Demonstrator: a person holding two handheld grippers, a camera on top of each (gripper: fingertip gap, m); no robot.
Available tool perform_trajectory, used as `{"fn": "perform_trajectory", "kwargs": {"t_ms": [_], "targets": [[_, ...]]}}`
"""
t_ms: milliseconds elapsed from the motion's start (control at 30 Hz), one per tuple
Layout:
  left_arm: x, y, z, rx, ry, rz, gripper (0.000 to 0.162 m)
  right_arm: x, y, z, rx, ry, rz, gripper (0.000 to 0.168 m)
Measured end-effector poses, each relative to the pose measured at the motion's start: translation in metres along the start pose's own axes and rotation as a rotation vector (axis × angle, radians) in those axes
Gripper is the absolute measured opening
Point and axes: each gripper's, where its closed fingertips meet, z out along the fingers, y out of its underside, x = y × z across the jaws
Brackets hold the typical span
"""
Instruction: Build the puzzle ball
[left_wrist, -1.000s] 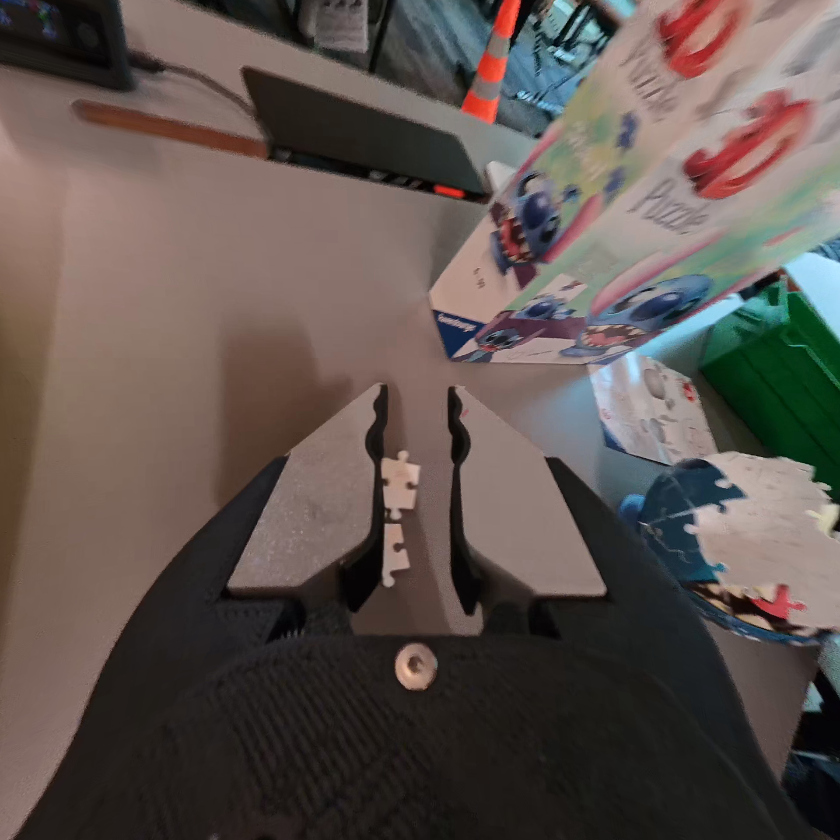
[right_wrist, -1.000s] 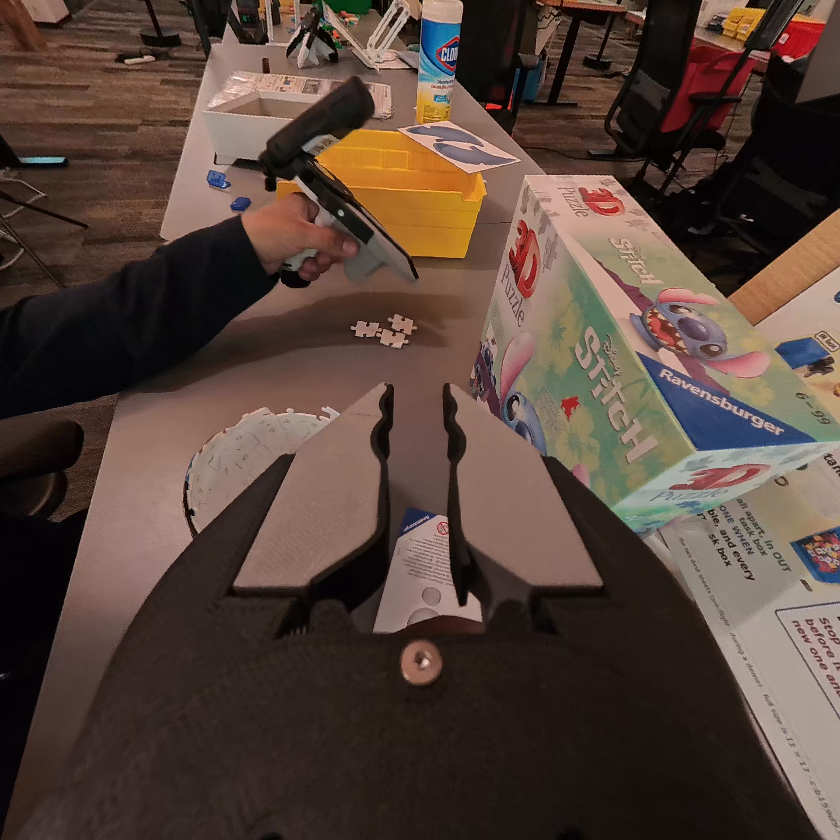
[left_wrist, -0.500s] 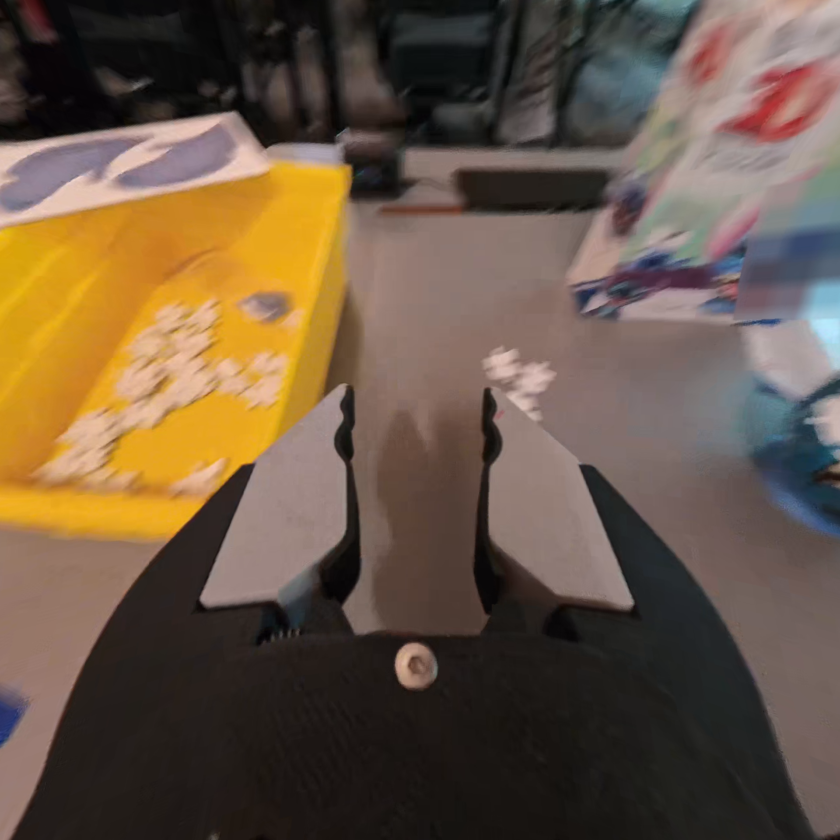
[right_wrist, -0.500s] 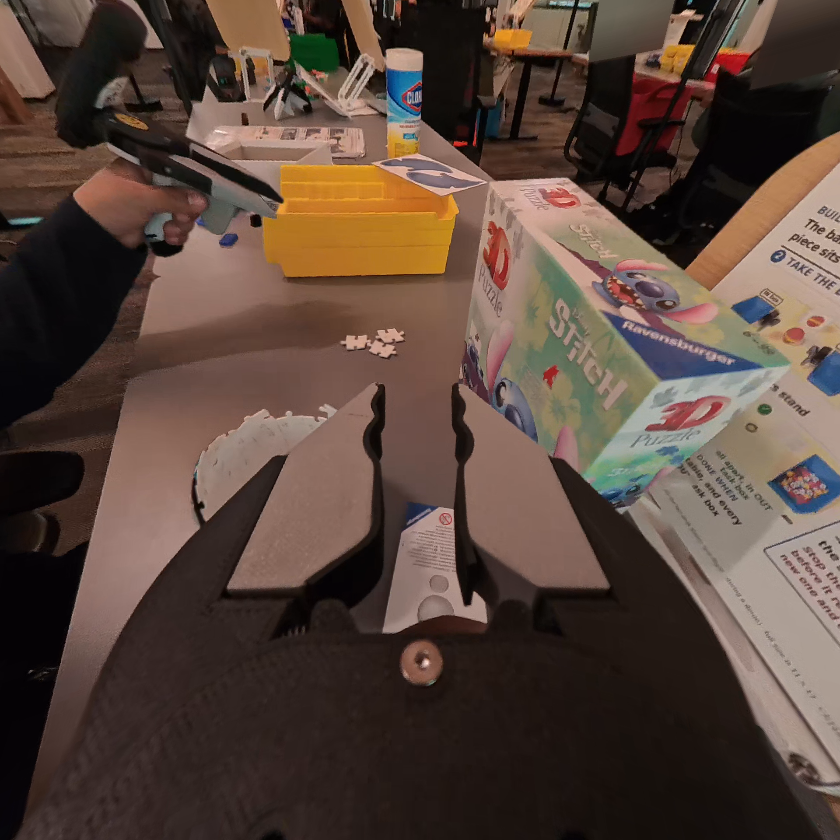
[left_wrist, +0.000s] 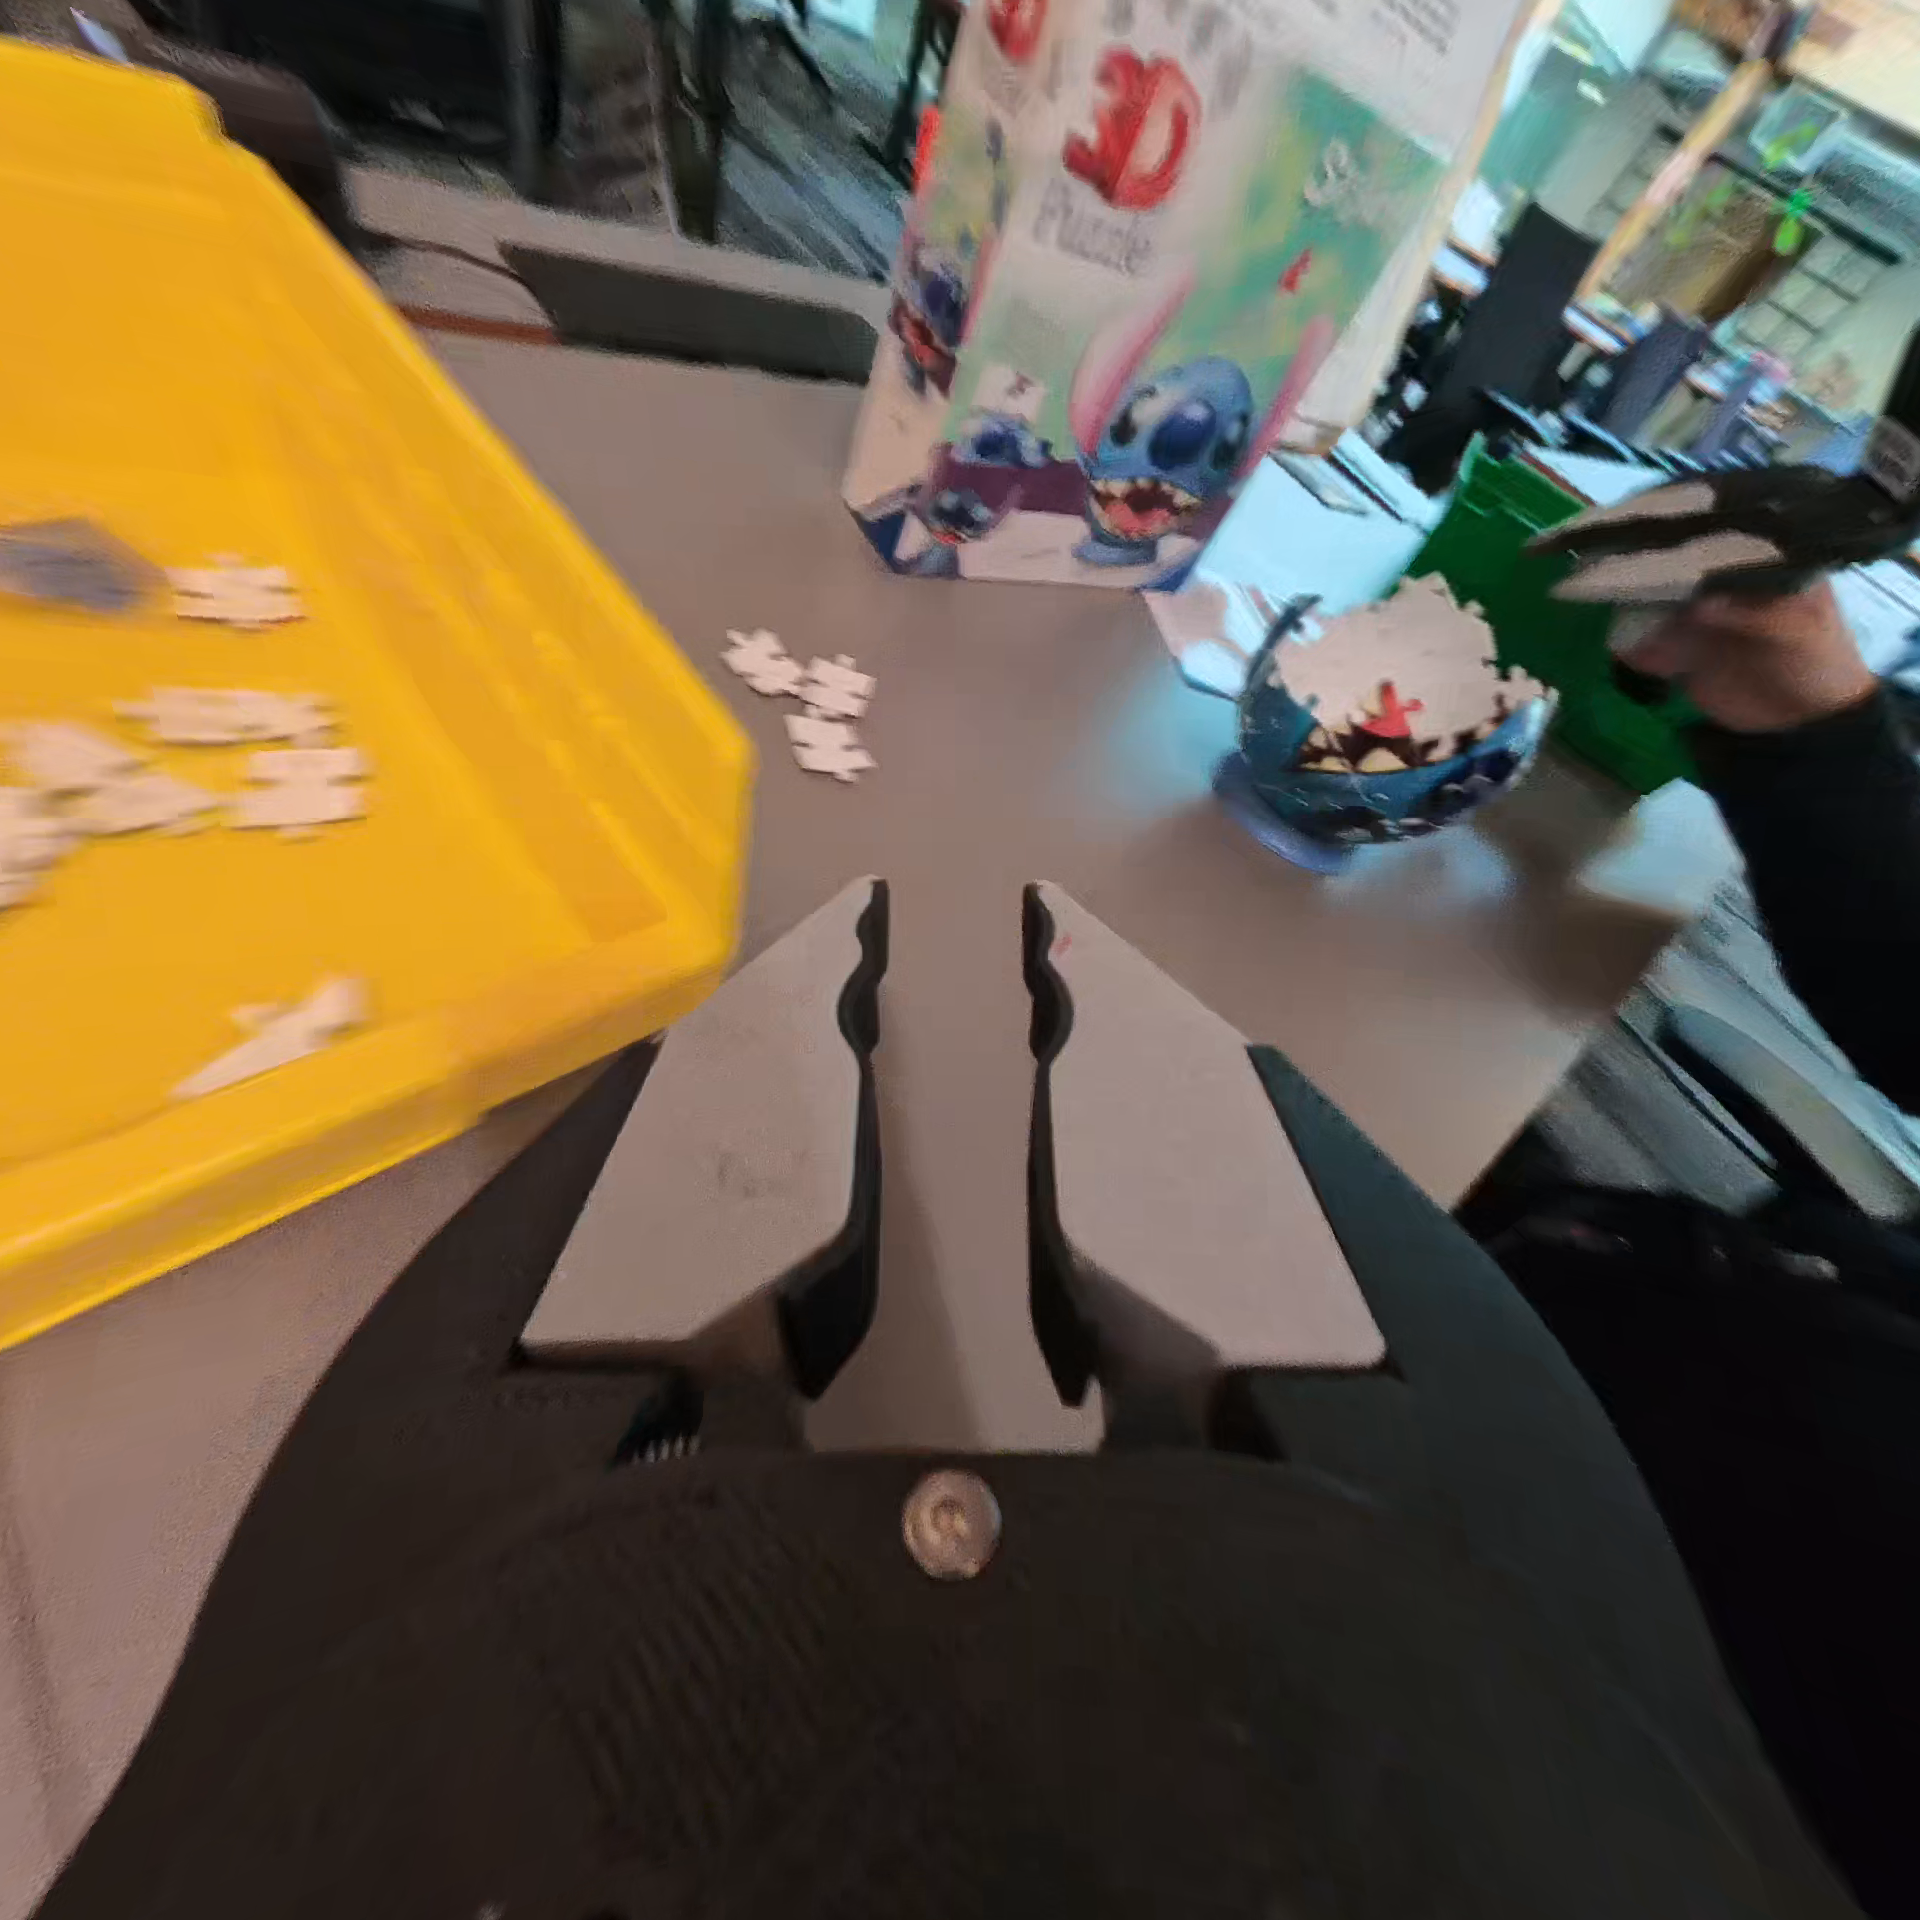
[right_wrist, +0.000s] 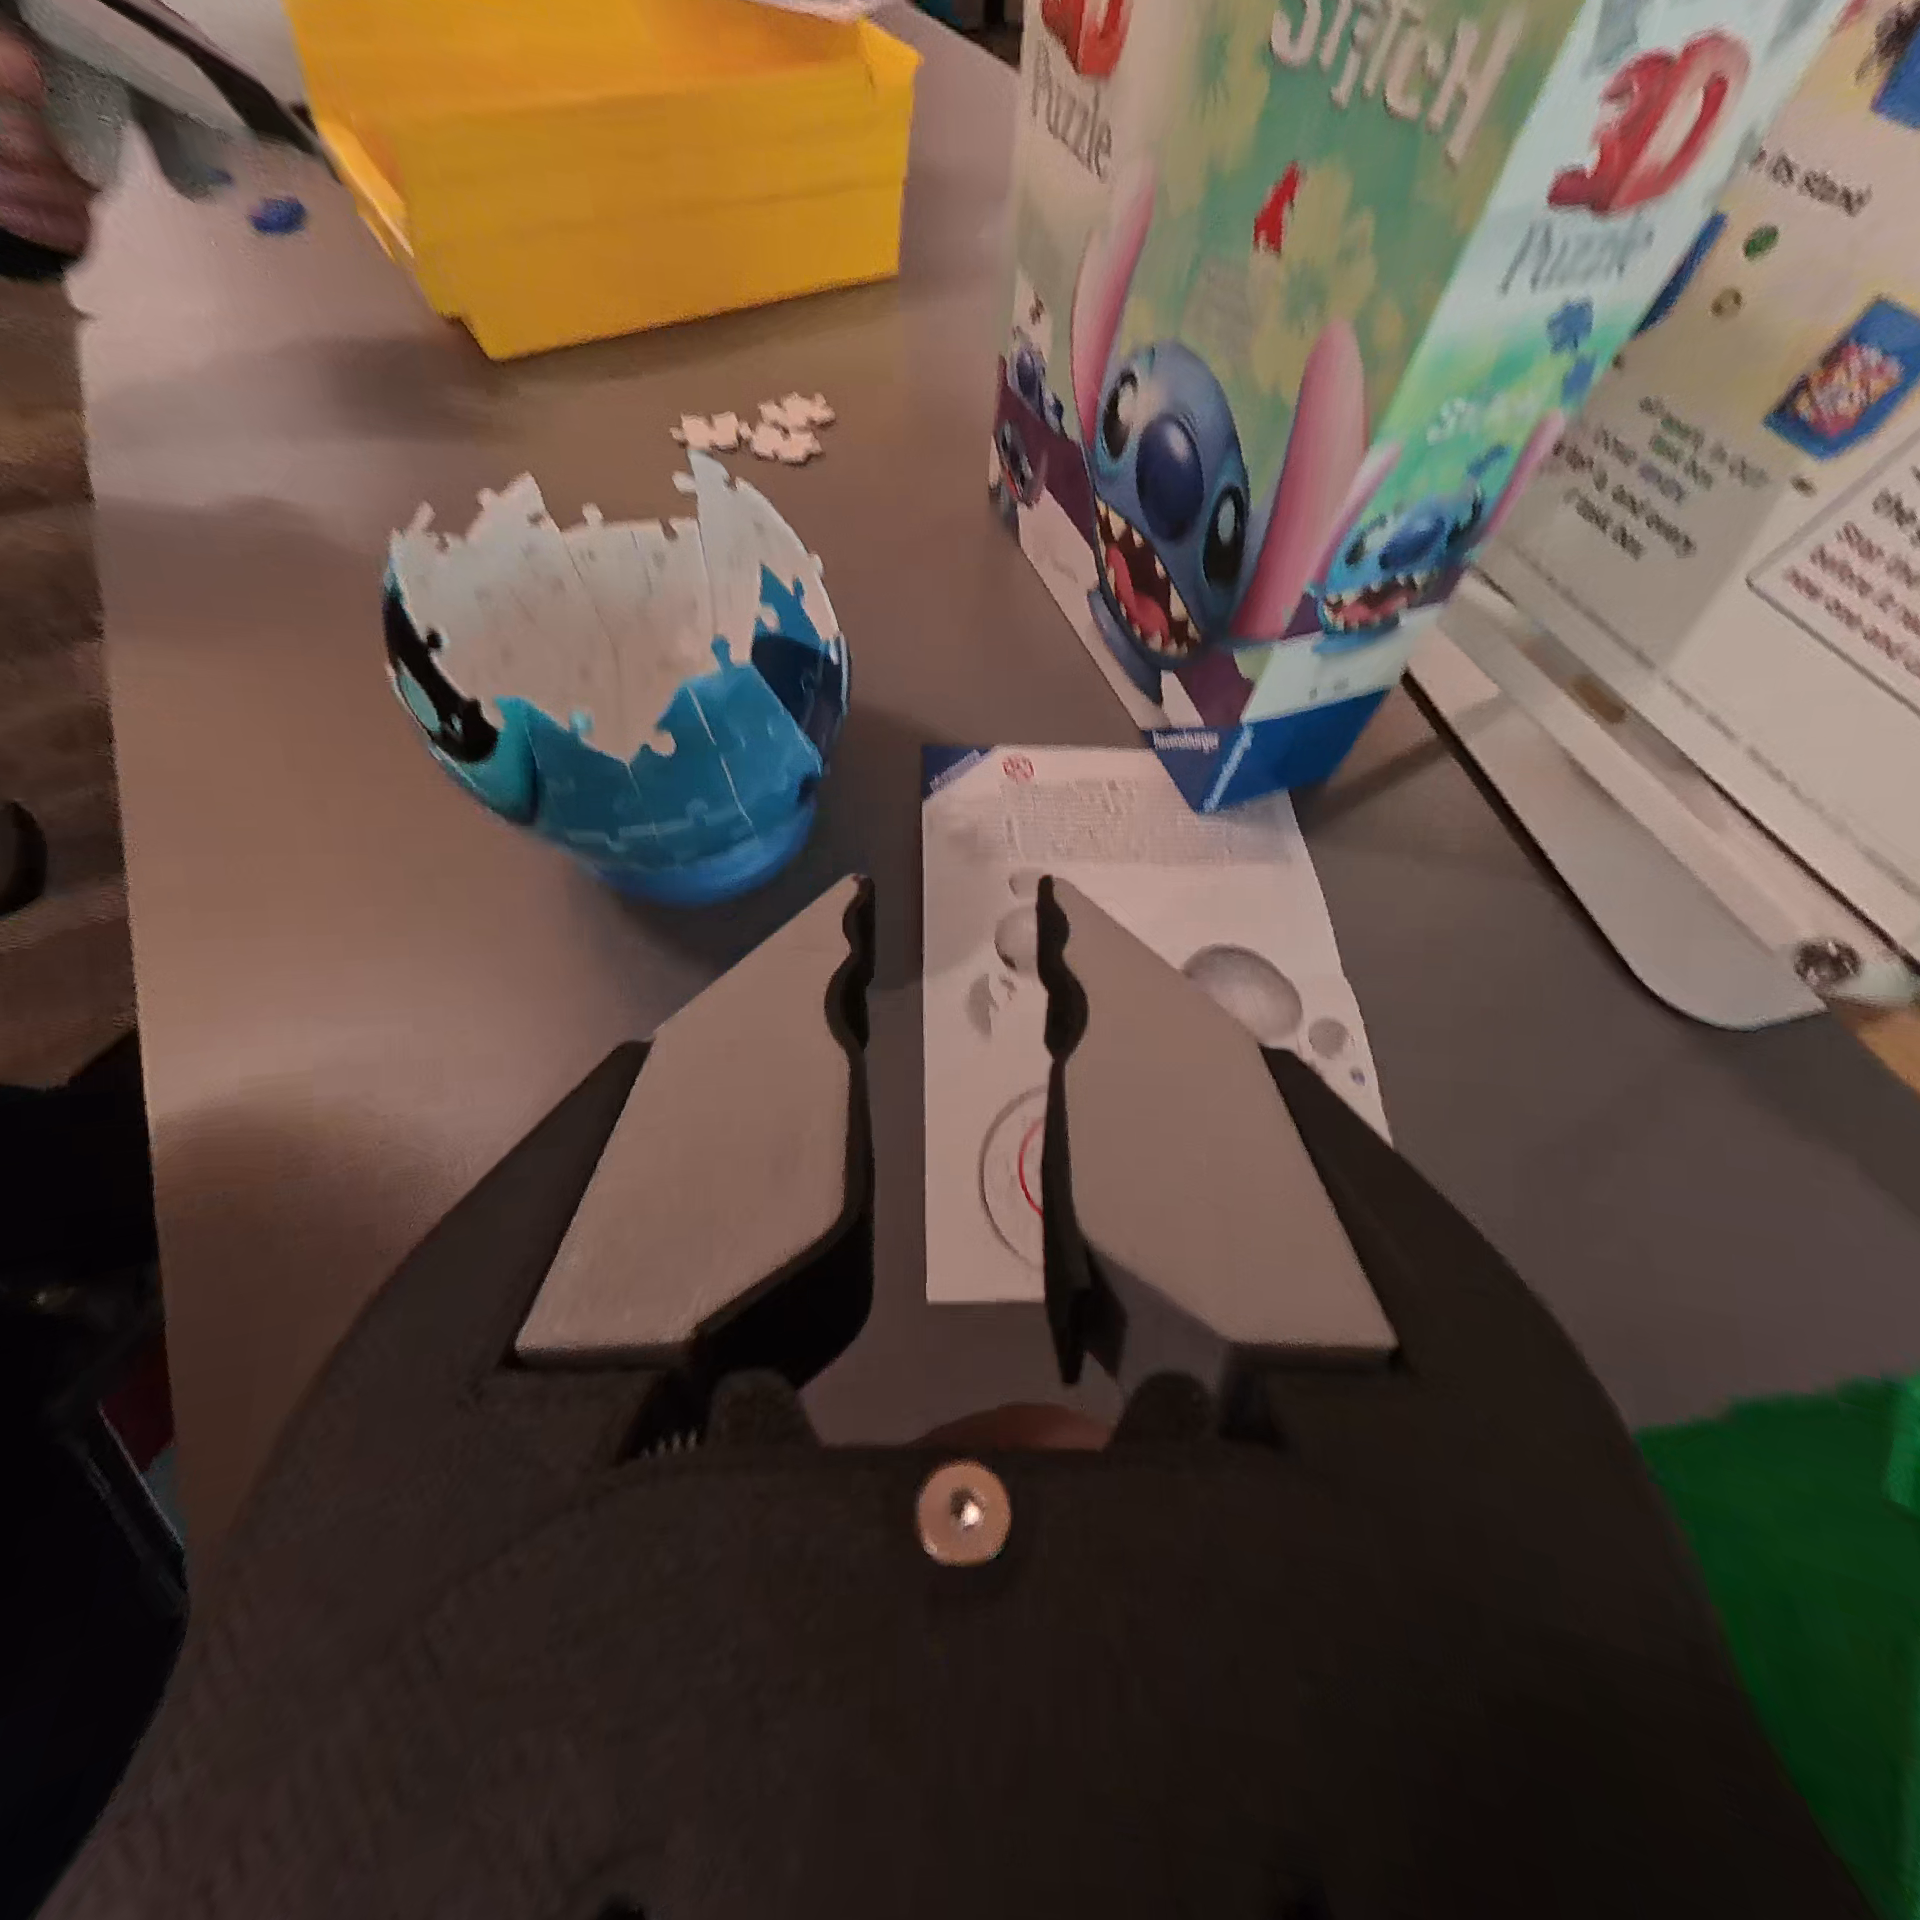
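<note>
Pieces (left_wrist: 249, 790) inside yellow bin (left_wrist: 582, 748): left view only; both hand-held grippers released, empty.

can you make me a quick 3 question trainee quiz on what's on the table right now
1. True or false: the left hand-held gripper is holding a puzzle piece.
2. Where do the loose white pieces on the table lie? A) inside the half-built puzzle ball B) between the yellow bin and the ball C) on the instruction sheet
3. Fill in: the ball sits on a ____ coloured stand.

Key
1. False: its jaws are apart with only bare table between them. The right hand-held gripper is open and empty too.
2. B
3. Blue; the stand shows under the ball in the right wrist view.
</note>
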Motion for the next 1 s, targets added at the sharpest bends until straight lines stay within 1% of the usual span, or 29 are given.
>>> {"fn": "perform_trajectory", "kwargs": {"t_ms": [33, 67, 100, 167, 233, 300, 400, 467, 567, 633, 700, 800, 867, 933, 1000], "targets": [[-0.02, -0.002, -0.015, 0.023, -0.112, -0.01, 0.033, 0.003, 0.006, -0.004, -0.015, 0.016, 0.009, 0.028], [-0.045, -0.005, -0.031, 0.036, -0.245, -0.015, 0.052, 0.007, 0.011, -0.007, -0.026, 0.028, 0.024, 0.028], [-0.063, -0.008, -0.046, 0.045, -0.331, -0.011, 0.054, 0.01, 0.013, -0.009, -0.03, 0.04, 0.04, 0.028], [-0.089, -0.022, -0.062, 0.04, -0.4, -0.019, 0.055, 0.017, 0.012, -0.009, -0.024, 0.057, 0.072, 0.028], [-0.114, -0.041, -0.064, -0.013, -0.459, -0.006, 0.06, 0.02, 0.004, -0.004, -0.005, 0.06, 0.083, 0.028], [-0.139, -0.058, -0.05, -0.128, -0.507, 0.028, 0.066, 0.024, -0.007, 0.005, 0.014, 0.069, 0.075, 0.028], [-0.165, -0.073, -0.013, -0.31, -0.503, 0.05, 0.068, 0.028, -0.024, 0.025, 0.056, 0.074, 0.058, 0.028], [-0.179, -0.086, 0.006, -0.366, -0.516, 0.078, 0.068, 0.03, -0.038, 0.039, 0.101, 0.066, 0.033, 0.028], [-0.199, -0.106, 0.026, -0.333, -0.552, 0.122, 0.073, 0.034, -0.052, 0.056, 0.18, 0.035, 0.001, 0.032], [-0.204, -0.111, 0.04, -0.28, -0.531, 0.093, 0.076, 0.043, -0.053, 0.064, 0.225, 0.039, 0.002, 0.033], [-0.203, -0.113, 0.051, -0.223, -0.509, 0.083, 0.075, 0.053, -0.048, 0.069, 0.244, 0.047, 0.017, 0.036], [-0.207, -0.112, 0.044, -0.22, -0.576, 0.12, 0.072, 0.065, -0.038, 0.065, 0.223, 0.08, 0.021, 0.04], [-0.21, -0.11, 0.031, -0.215, -0.629, 0.112, 0.072, 0.071, -0.04, 0.057, 0.262, 0.09, 0.048, 0.04], [-0.209, -0.113, 0.021, -0.149, -0.648, 0.064, 0.07, 0.07, -0.043, 0.05, 0.301, 0.063, 0.086, 0.04], [-0.204, -0.113, 0.017, -0.098, -0.622, 0.018, 0.068, 0.071, -0.043, 0.045, 0.32, 0.062, 0.107, 0.041]]}}
